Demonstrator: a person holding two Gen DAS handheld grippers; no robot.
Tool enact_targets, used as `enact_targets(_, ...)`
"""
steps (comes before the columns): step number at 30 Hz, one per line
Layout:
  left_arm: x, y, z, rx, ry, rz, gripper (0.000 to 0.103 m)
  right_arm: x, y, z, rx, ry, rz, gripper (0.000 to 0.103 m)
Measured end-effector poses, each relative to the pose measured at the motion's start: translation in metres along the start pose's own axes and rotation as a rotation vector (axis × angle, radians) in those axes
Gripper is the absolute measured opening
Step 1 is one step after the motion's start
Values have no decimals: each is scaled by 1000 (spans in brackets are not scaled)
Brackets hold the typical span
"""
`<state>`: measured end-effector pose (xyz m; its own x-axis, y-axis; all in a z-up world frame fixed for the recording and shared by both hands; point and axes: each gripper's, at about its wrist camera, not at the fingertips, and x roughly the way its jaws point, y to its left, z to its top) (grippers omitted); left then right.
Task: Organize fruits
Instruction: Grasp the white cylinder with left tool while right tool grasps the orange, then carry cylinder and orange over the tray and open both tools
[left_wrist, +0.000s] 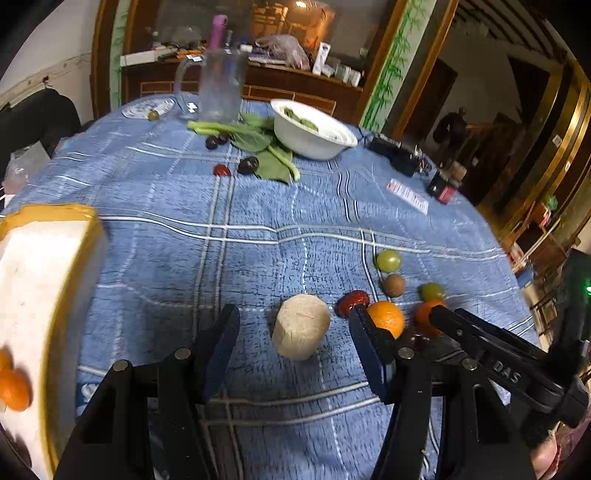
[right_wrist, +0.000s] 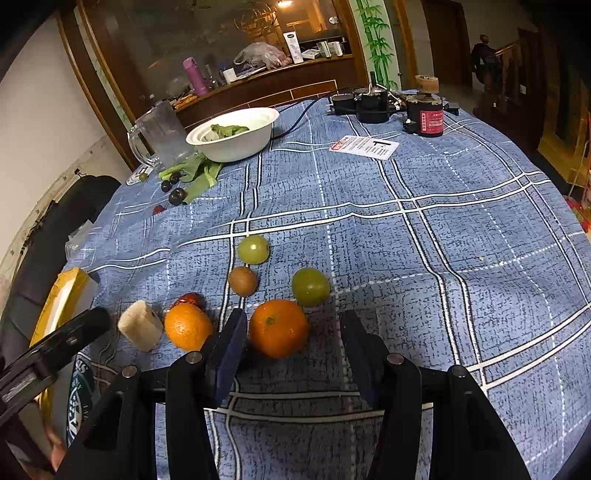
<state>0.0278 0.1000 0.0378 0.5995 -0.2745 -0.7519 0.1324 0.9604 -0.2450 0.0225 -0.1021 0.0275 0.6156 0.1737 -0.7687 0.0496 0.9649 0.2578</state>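
My left gripper (left_wrist: 293, 319) is open, its jaws on either side of a pale cut fruit chunk (left_wrist: 301, 326) on the blue cloth, not touching it. My right gripper (right_wrist: 293, 325) is open around an orange (right_wrist: 279, 328), not closed on it. A second orange (right_wrist: 187, 326), a red date (right_wrist: 190, 299), a kiwi (right_wrist: 242, 280) and two green fruits (right_wrist: 253, 249) (right_wrist: 310, 287) lie close by. A white tray with a yellow rim (left_wrist: 55, 236) at the left holds an orange (left_wrist: 13, 387). The right gripper's arm (left_wrist: 491, 354) shows in the left wrist view.
At the far side stand a white bowl (right_wrist: 236, 144) with greens, a clear jug (right_wrist: 160, 133), loose leafy stalks (left_wrist: 266, 147), dark plums (left_wrist: 248, 165) and a red fruit (left_wrist: 221, 170). Black devices and cables (right_wrist: 373, 101), a red can (right_wrist: 430, 120) and a card (right_wrist: 364, 146) are at the back right.
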Motion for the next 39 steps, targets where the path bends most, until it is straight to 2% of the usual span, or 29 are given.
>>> enact_targets(4,16,-2,-4,18,33,-15,60,8,0,-3,-1,13,41,56)
enact_targets(7,28,-6,-10,44,53,-21,60,10,3,-3,-20,5,37,56)
enact_targets(9,27,-12,-14,93,43,0,60,10,5,-5,-32,-1,37,50)
enact_targets(10,27,-16,-16,127,37,17,50,10,7,-6,-40,-4,39,44)
enact_targets(11,27,-17,-17,144,32,27,46,9,9,-7,-47,-7,35,38)
enact_targets(12,26,-17,-18,159,26,45,33,8,10,-7,-52,-12,32,38)
enact_targets(16,25,-9,-16,110,16,7,33,6,10,-9,-54,-21,28,38)
enact_targets(26,18,-2,-15,54,-20,10,33,-9,13,-6,-67,-97,9,38)
enact_targets(29,4,-1,-14,36,-44,20,33,-14,15,-5,-75,-116,15,38)
enact_targets(33,-42,7,-19,3,-87,6,34,-20,19,-7,-96,-146,3,38)
enact_targets(39,-115,51,-35,-85,-149,107,34,-28,28,-11,-142,-184,-53,38)
